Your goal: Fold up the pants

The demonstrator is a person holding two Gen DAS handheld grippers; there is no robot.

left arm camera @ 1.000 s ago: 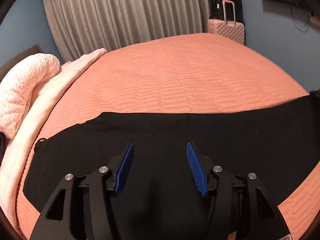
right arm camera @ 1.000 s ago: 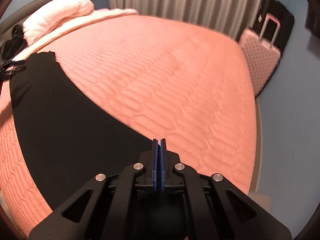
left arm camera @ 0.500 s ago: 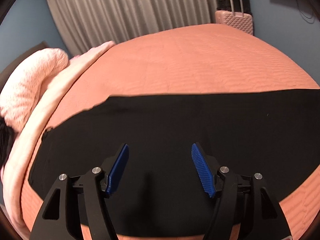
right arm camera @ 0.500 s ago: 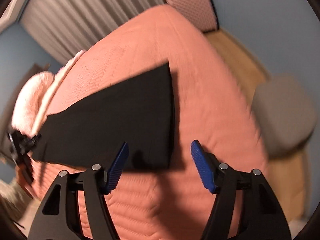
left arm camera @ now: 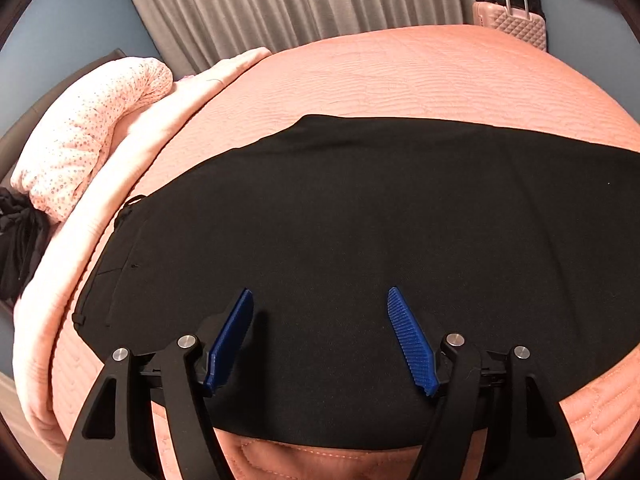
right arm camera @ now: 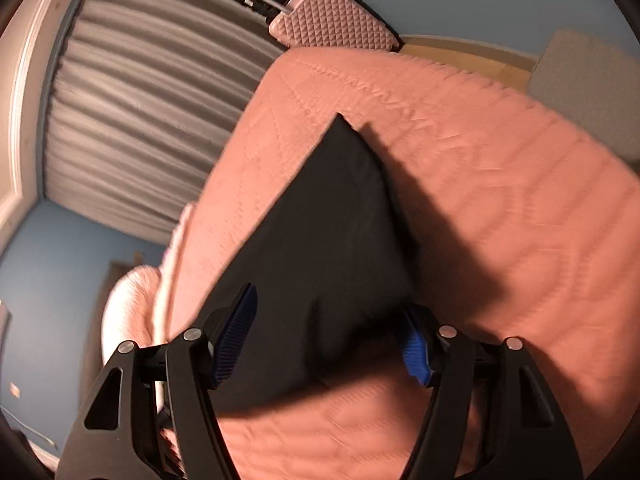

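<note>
Black pants (left arm camera: 360, 220) lie flat across the salmon quilted bed (left arm camera: 400, 72), waistband at the left. My left gripper (left arm camera: 320, 320) is open and empty, hovering over the pants' near edge. In the right wrist view the pant-leg end (right arm camera: 328, 240) lies on the bed, its hem edge toward the right. My right gripper (right arm camera: 328, 328) is open, its fingers on either side of the leg's near corner, the right blue pad (right arm camera: 416, 352) partly hidden by the cloth. The view is tilted and blurred.
A pink pillow (left arm camera: 92, 132) and folded pink blanket (left arm camera: 52, 288) lie along the bed's left side. A pink suitcase (left arm camera: 510, 20) stands by the grey curtain (left arm camera: 300, 0). A grey stool (right arm camera: 580, 68) stands beyond the bed's foot. A dark object (left arm camera: 16, 240) is at the far left.
My right gripper opened, letting go of the pants, swung round and now straddles the leg end. My left gripper stayed open and rose, showing more of the pants.
</note>
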